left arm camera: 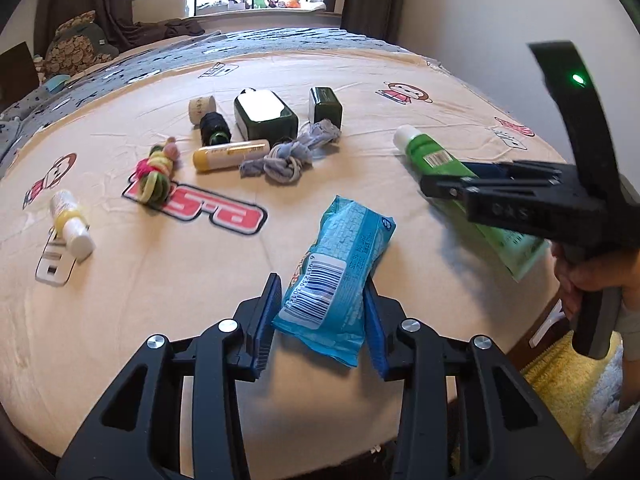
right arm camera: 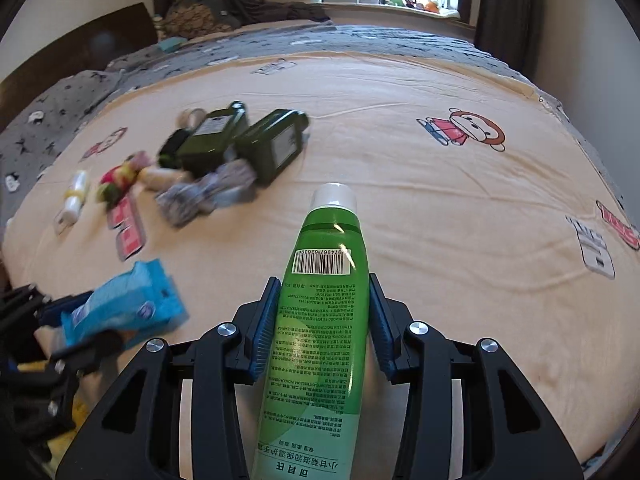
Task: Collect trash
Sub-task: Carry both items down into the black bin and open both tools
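Blue ribbed pads line both black plastic grippers. In the left wrist view, the left gripper (left arm camera: 322, 300) sits at lower centre, its jaws clenched on a crinkly light-blue plastic packet with a white barcode label (left arm camera: 336, 276). The packet juts forward and tilts up to the right, apparently held clear of the peach-coloured fleece blanket printed with cartoon monkeys (left arm camera: 120, 312), likely so it can be carried off as trash.

In the right wrist view, the right gripper (right arm camera: 322, 312) at lower centre grasps a glossy translucent green squeeze tube with a white cap (right arm camera: 326, 300). The cap points away toward the middle of the frame; the flat crimped end runs back out of the bottom edge. Being pinched mid-body should keep the smooth tube balanced (it looks slippery).

Other things lie in a loose cluster on the blanket, upper centre of the left view: two dark green glossy rectangular boxes (left arm camera: 266, 116), a knotted grey fabric cord (left arm camera: 288, 156), a pale yellow cylindrical tube (left arm camera: 230, 155), a pink and yellow-green bundle of hair ties (left arm camera: 154, 176), and, at far left, a small white and yellow bottle (left arm camera: 72, 224).
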`<state>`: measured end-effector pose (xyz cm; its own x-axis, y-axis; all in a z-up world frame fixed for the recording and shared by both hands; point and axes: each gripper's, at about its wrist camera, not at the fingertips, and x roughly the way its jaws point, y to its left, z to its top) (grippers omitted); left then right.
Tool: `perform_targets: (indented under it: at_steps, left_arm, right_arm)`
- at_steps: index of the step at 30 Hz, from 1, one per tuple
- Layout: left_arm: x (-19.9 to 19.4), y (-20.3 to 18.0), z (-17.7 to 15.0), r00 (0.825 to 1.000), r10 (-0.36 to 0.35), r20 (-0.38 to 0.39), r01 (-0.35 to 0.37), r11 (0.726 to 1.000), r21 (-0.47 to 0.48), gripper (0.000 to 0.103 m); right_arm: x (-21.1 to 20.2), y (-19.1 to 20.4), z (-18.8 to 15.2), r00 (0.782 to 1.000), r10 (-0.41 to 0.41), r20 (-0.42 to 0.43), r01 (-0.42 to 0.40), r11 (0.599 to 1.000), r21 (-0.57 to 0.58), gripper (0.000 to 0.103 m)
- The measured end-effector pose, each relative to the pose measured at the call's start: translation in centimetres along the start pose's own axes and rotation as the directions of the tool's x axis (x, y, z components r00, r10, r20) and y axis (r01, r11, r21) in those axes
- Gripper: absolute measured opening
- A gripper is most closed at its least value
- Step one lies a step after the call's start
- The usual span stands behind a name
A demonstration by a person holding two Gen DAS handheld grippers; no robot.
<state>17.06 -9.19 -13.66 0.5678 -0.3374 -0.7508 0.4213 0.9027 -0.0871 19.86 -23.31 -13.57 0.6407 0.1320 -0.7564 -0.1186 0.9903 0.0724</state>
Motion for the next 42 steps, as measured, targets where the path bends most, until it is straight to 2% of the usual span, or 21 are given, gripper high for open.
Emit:
perform_targets:
  at_steps: [10,14,18,23,28,33,37,42]
  left_arm:
    - [-7.1,-0.8,-4.5,0.995,0.029,0.093,-0.026,0.999,-0.030,0.036]
    - [-9.8,-1.4,-6.3,0.992,0.020,0.122,-0.017,1.000,-0.026,0.037]
    - [-11.1,-1.9,-8.6,0.994,0.010,0.110,-0.008,1.000,-0.019,0.037]
    - [-9.9,-2.9,-12.1,0.999,-0.043,0.022,0.044,0.999,-0.027,0.037]
    - [-6.6,-3.1,-15.5,0.992,-0.065,-0.106,0.060,0.997,-0.044,0.037]
    - [-3.0,-2.5,-18.4,0.972,-0.068,-0.225,0.055,0.997,-0.061,0.037]
    - [-0.4,-1.6,-20.0,0.947,-0.076,-0.311,0.051,0.995,-0.087,0.037]
    - [1.9,-1.4,-21.1,0.922,-0.068,-0.380,0.036,0.995,-0.090,0.037]
  right_arm:
    - [-9.1,3.6,-5.6,0.991,0.067,0.117,-0.059,0.996,-0.071,0.043]
    - [-10.8,4.1,-8.2,0.991,0.088,0.103,-0.081,0.994,-0.071,0.043]
    - [-10.7,4.5,-11.4,0.993,0.118,0.033,-0.116,0.992,-0.049,0.043]
    - [-8.5,4.7,-14.8,0.986,0.146,-0.085,-0.145,0.989,0.009,0.043]
    - [-5.9,6.1,-18.0,0.963,0.186,-0.193,-0.183,0.983,0.036,0.043]
    - [-3.3,7.1,-20.0,0.936,0.213,-0.282,-0.203,0.977,0.064,0.043]
    - [-1.2,7.4,-21.3,0.911,0.208,-0.357,-0.193,0.978,0.079,0.043]
    - [0.5,7.7,-22.1,0.888,0.205,-0.412,-0.182,0.979,0.095,0.043]
